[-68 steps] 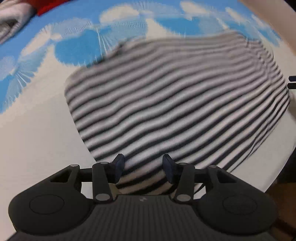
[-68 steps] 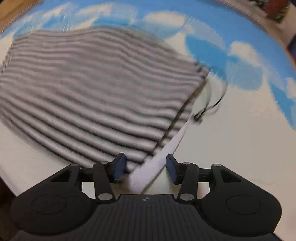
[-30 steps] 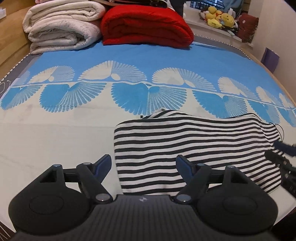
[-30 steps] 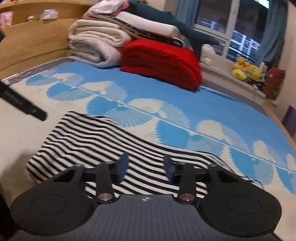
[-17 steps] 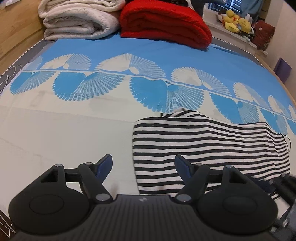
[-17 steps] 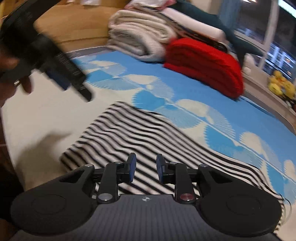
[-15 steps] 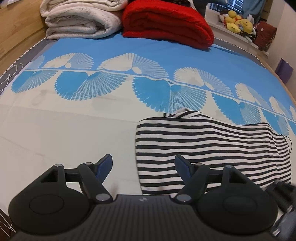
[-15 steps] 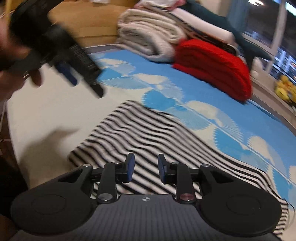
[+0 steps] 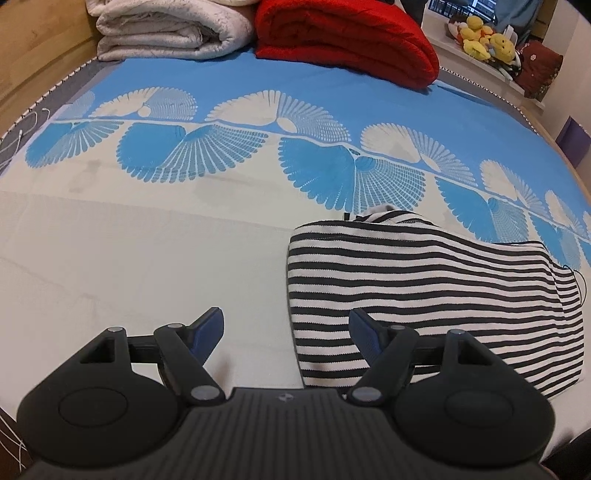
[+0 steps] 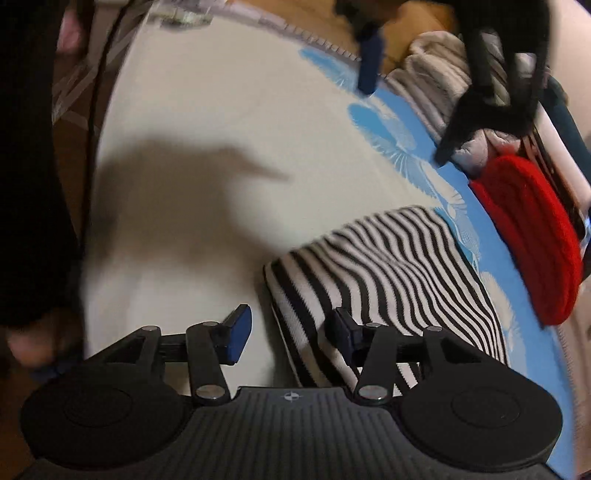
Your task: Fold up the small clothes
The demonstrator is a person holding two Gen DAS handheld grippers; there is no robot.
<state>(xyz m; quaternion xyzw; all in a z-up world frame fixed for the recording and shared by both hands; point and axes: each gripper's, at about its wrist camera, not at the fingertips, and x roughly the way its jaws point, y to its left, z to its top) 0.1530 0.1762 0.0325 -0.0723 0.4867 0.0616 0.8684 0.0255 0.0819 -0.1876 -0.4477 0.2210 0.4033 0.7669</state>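
A black-and-white striped garment (image 9: 424, 295) lies folded on the cream part of the bed sheet (image 9: 147, 266). My left gripper (image 9: 286, 326) hovers open over the garment's left edge, one finger above bare sheet and the other above stripes. In the right wrist view the same garment (image 10: 391, 266) shows a thick folded corner. My right gripper (image 10: 290, 330) sits low over that corner with its jaws opening; the fold lies between the fingers and the pads do not press it. The left gripper (image 10: 404, 122) appears blurred at the top of this view.
A folded red blanket (image 9: 347, 40) and rolled white blankets (image 9: 170, 29) are stacked at the far end of the bed. Stuffed toys (image 9: 484, 40) sit on a ledge beyond. A person's dark clothing (image 10: 29, 184) fills the left side near the bed's edge.
The right gripper has rolled and dropped toward the garment's corner, and its jaws have widened. The left gripper drifted left, so the garment now sits further right in its view.
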